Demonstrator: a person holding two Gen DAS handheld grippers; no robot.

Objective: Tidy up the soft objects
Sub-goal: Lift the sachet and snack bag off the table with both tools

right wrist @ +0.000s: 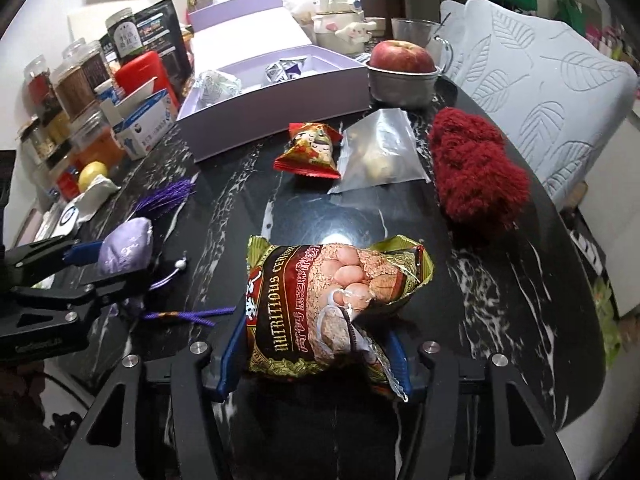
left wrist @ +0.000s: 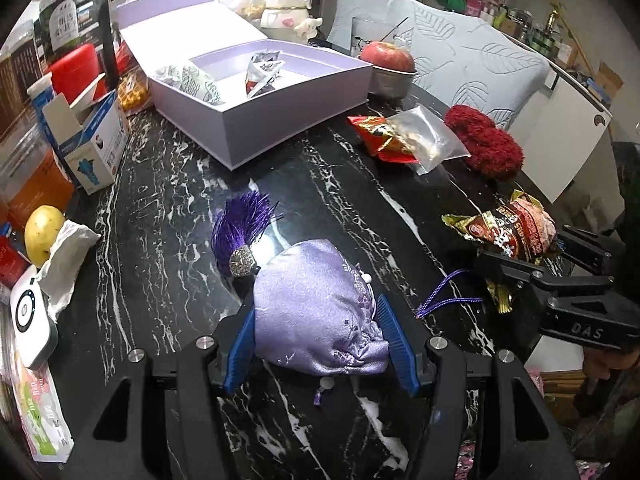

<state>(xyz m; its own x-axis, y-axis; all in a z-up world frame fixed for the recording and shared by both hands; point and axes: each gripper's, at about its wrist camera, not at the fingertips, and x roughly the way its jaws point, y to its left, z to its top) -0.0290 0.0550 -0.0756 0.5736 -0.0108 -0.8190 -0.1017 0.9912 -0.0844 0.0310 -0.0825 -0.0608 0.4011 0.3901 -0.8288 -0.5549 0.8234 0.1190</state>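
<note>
My left gripper (left wrist: 318, 328) is shut on a lilac satin pouch (left wrist: 316, 312) with a purple tassel (left wrist: 240, 228), low over the black marble table (left wrist: 160, 220). The pouch also shows in the right wrist view (right wrist: 126, 250). My right gripper (right wrist: 316, 344) is shut on a brown cereal snack packet (right wrist: 320, 308), seen at the right in the left wrist view (left wrist: 512, 232). An open lilac box (left wrist: 256, 92) holding small packets stands at the back. A red snack packet (right wrist: 308, 152), a clear bag (right wrist: 380, 156) and a red fluffy item (right wrist: 476, 172) lie beyond.
An apple in a metal tin (right wrist: 402, 76) stands behind the box. Jars, a red container (left wrist: 76, 72), a blue-white carton (left wrist: 92, 140), a yellow fruit (left wrist: 42, 234) and a tissue crowd the left edge. A pale cushioned chair (left wrist: 472, 64) is behind the table.
</note>
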